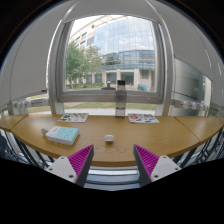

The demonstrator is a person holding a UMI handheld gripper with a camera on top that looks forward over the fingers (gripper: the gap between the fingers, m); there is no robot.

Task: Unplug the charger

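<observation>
Fingers (113, 160) apart, empty; wooden table (120, 140) ahead; teal book (63, 134) beyond left finger.

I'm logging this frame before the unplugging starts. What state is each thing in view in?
gripper: open, nothing between its fingers, short of the table edge.
teal book: closed, lying flat on the table.
open magazines: spread flat at the far side.
small white object: resting on the table mid-way; whether it is the charger cannot be told.
tall dark item: upright by the window.
</observation>
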